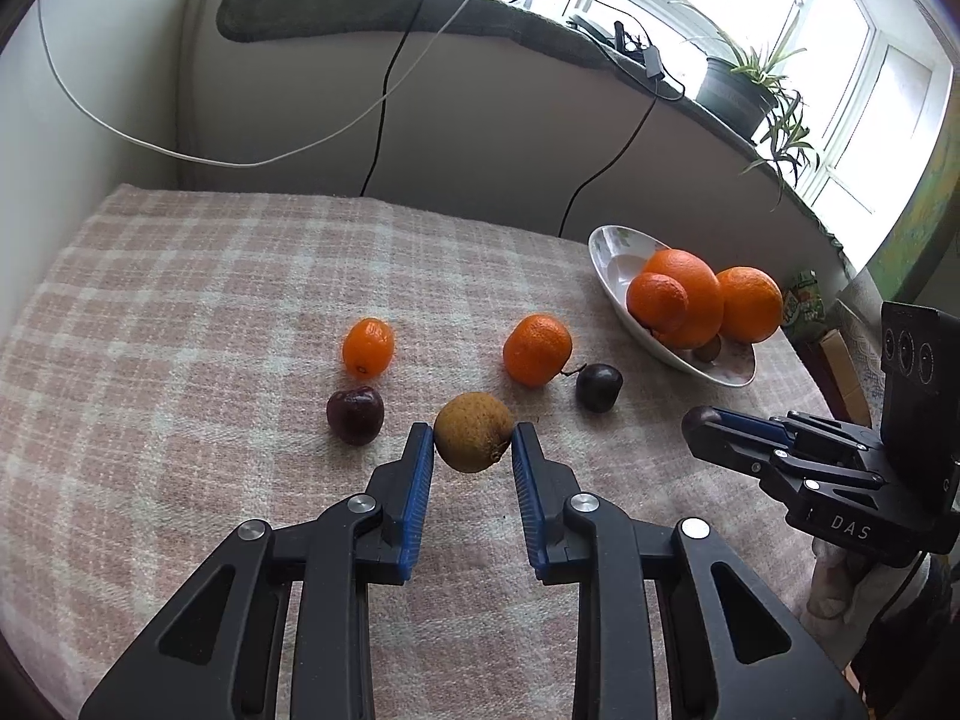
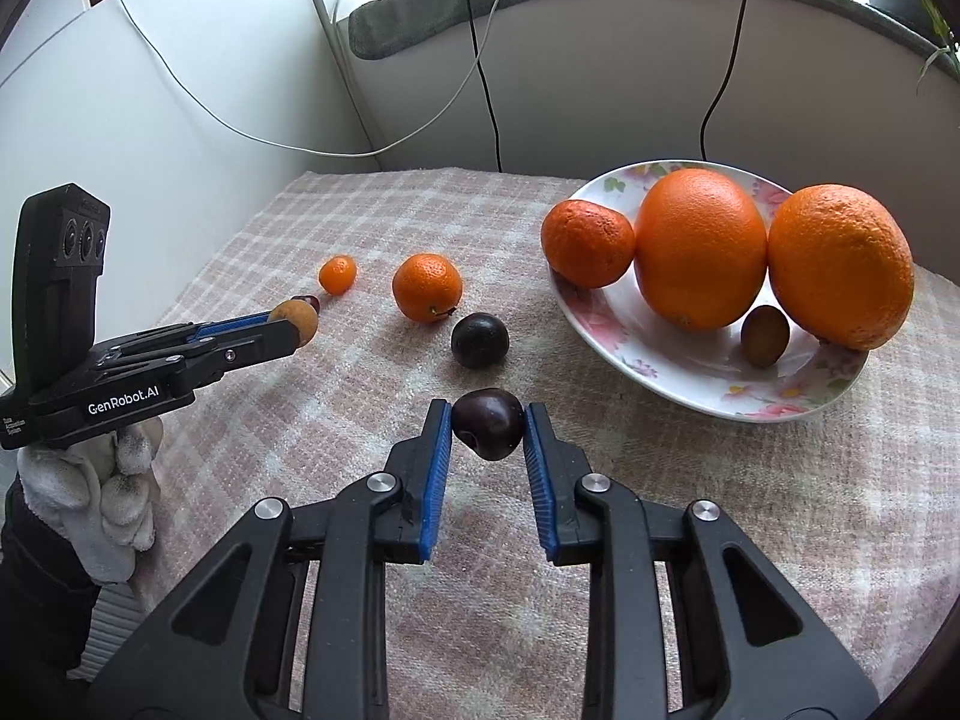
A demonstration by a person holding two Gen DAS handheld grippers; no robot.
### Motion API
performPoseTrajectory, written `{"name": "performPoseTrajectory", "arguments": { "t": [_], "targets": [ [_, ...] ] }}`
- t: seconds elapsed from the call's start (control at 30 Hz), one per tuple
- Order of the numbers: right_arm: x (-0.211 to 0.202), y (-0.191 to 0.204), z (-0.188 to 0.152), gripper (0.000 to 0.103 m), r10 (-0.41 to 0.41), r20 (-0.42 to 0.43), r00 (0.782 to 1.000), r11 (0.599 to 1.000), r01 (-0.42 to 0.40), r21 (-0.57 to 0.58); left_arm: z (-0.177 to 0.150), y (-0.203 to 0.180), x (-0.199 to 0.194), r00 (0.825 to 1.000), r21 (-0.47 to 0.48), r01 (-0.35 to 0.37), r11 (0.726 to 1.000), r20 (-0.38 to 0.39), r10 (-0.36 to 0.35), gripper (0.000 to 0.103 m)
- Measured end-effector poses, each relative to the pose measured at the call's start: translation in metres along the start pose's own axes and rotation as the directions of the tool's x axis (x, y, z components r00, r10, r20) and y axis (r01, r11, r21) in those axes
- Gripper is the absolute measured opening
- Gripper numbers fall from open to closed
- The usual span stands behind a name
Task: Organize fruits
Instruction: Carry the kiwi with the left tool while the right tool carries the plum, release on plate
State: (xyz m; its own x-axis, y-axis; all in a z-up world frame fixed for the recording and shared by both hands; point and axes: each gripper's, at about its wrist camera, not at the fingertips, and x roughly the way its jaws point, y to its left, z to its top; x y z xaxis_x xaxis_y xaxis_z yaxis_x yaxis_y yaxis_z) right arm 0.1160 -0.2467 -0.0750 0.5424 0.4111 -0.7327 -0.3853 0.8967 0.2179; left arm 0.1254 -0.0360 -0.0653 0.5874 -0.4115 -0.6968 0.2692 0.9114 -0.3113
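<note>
My left claw (image 1: 473, 438) clenches a brown fruit (image 1: 474, 432) above the checked counter (image 1: 180, 300), while my right claw (image 2: 487, 423) grips a dark plum (image 2: 487, 423), both apparently bound for the flowered plate (image 2: 630, 354) where the oranges (image 2: 699, 249) sit. Two mandarins and two more plums lie loose on the cloth.

Desk (image 2: 750, 510) under pink checked cloth (image 1: 180, 312), bearing floral plate (image 2: 672, 381), two loose tangerines (image 1: 537, 350) (image 1: 368, 347), two dark plums (image 1: 598, 386) (image 1: 354, 414).
</note>
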Motion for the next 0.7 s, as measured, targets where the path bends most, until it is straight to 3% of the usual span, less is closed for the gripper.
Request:
{"name": "performPoseTrajectory", "arguments": {
  "t": [0.37, 0.7],
  "targets": [
    [-0.045, -0.032, -0.003, 0.026, -0.072, 0.094, 0.993, 0.996, 0.066, 0.068, 0.024, -0.027, 0.003, 0.999, 0.049, 0.041, 0.998, 0.034, -0.042, 0.025],
    [-0.056, -0.047, 0.003, 0.026, -0.110, 0.129, 0.986, 0.991, 0.100, 0.086, 0.047, -0.052, 0.013, 0.995, 0.091, 0.085, 0.992, 0.048, -0.089, 0.025]
  ]
}}
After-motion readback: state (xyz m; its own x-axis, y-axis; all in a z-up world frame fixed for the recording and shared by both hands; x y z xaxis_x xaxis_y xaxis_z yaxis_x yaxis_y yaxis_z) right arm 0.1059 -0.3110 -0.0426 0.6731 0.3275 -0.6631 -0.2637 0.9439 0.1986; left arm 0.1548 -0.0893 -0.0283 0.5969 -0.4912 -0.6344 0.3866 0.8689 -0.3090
